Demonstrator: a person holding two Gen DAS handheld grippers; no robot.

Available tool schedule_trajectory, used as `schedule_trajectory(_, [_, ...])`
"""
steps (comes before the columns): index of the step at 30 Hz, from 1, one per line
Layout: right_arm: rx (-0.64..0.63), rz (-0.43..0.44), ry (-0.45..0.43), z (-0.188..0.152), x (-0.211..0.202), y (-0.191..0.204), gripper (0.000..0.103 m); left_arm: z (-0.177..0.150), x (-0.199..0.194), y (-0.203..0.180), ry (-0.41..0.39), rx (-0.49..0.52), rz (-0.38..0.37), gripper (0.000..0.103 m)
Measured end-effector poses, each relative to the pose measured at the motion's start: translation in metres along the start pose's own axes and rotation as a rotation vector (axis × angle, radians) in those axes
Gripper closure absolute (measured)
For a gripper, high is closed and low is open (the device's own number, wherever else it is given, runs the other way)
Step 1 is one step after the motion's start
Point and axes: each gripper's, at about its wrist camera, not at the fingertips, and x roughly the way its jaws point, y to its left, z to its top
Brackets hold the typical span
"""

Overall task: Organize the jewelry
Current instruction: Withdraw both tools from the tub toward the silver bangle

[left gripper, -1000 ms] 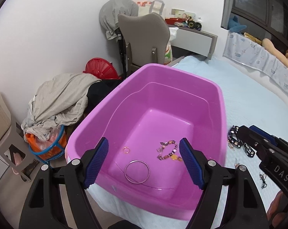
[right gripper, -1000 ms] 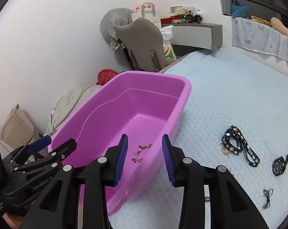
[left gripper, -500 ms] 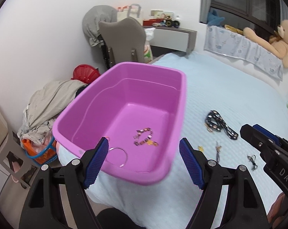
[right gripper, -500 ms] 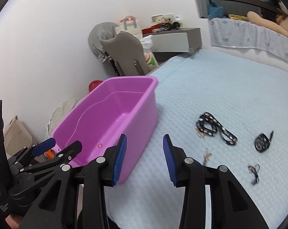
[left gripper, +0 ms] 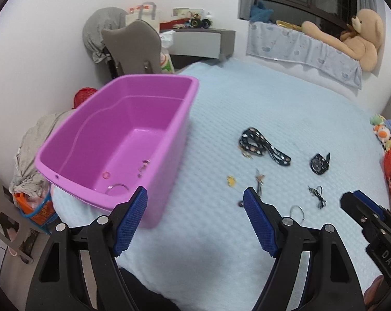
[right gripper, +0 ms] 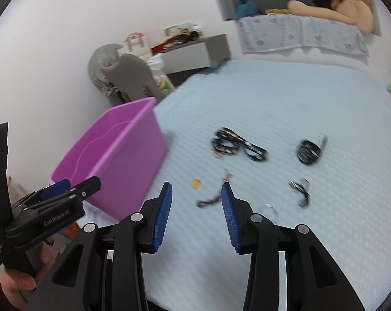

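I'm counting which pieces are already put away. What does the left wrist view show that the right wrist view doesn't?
Only the left wrist view looks into the purple bin: a small pink ring, a large metal hoop and a beaded piece lie on its floor.

Only the right wrist view shows the left hand-held gripper from outside, with the hand holding it.

Both show the bin on the blue bedspread, plus the black lanyard, watch and yellow charm still lying loose. The right hand-held gripper is open and empty.
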Motion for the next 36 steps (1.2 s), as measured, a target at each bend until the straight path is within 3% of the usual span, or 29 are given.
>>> schedule_trajectory(11, [0.090,-0.124,0.044,-0.051,0.002,-0.071,0.064,-0.038,0.037,-0.040,0.059,0.058,-0.052,0.026])
schedule_trajectory(23, [0.076,-0.173,0.137,-0.080,0.063,-0.089,0.046,-0.056,0.108,-0.051,0.130,0.090,-0.073,0.021])
schedule_trajectory(36, [0.086,-0.194,0.208,-0.086,0.134,-0.112,0.044,-0.057,0.182,-0.079,0.156,0.137,-0.108,0.019])
